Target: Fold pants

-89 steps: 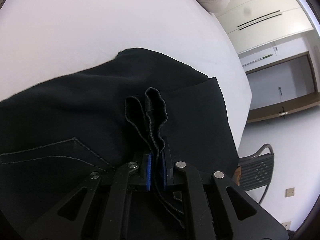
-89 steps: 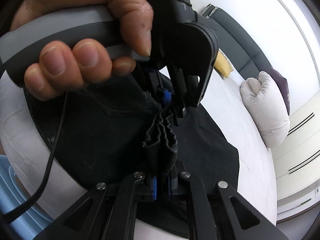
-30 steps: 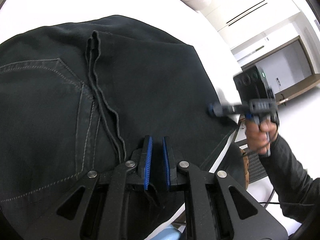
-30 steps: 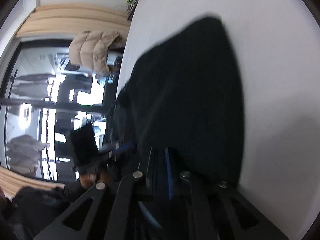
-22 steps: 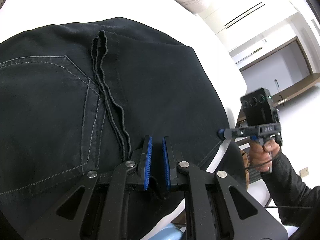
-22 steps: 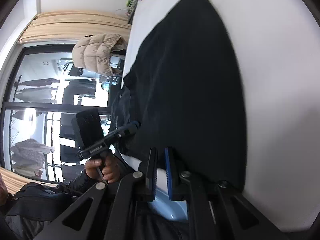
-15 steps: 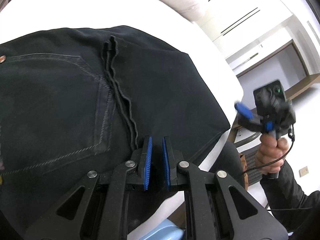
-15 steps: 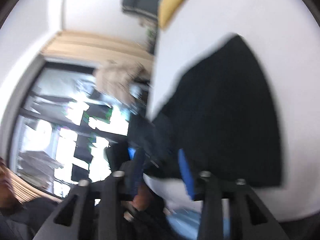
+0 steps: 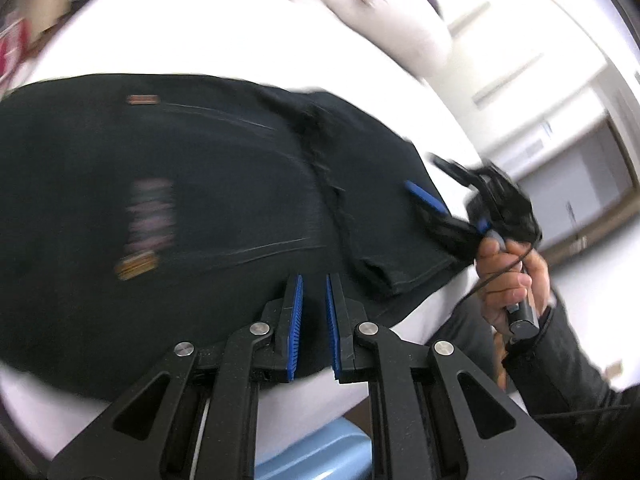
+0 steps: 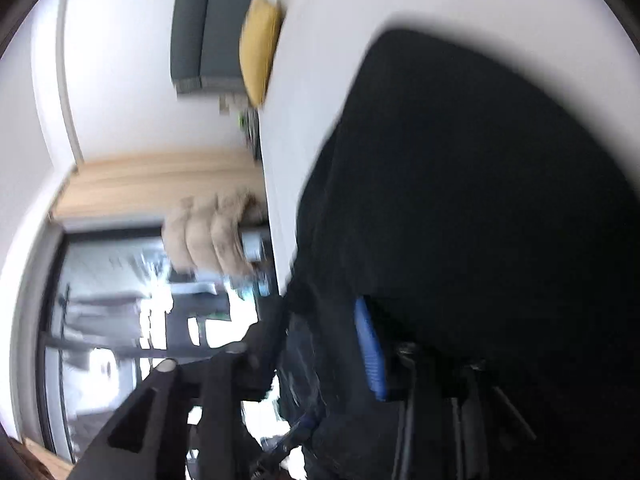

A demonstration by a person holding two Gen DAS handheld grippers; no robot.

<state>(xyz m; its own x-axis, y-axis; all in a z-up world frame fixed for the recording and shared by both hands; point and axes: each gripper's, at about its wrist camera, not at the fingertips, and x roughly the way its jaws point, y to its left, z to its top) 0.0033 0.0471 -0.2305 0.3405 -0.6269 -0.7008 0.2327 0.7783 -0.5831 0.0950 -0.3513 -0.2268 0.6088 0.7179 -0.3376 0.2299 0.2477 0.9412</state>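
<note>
White bed (image 9: 224,36) fills most of both views, sheet bare apart from the load. Room behind: white wardrobe doors (image 9: 532,60) in the left view; in the right view a grey headboard (image 10: 208,24), tan curtain (image 10: 160,184) and dark glazed window (image 10: 104,320), all motion-blurred. Black pants (image 9: 180,200) lie folded flat on the near part of the bed, hem edge by the mattress edge. White pillow (image 9: 400,28) and yellow cushion (image 10: 260,52) at the far end. Left claw (image 9: 311,316) nearly closed, empty, over the pants. Right claw (image 9: 448,212) partly open at the pants' corner, gripping nothing, held by the right hand (image 9: 508,280).
</note>
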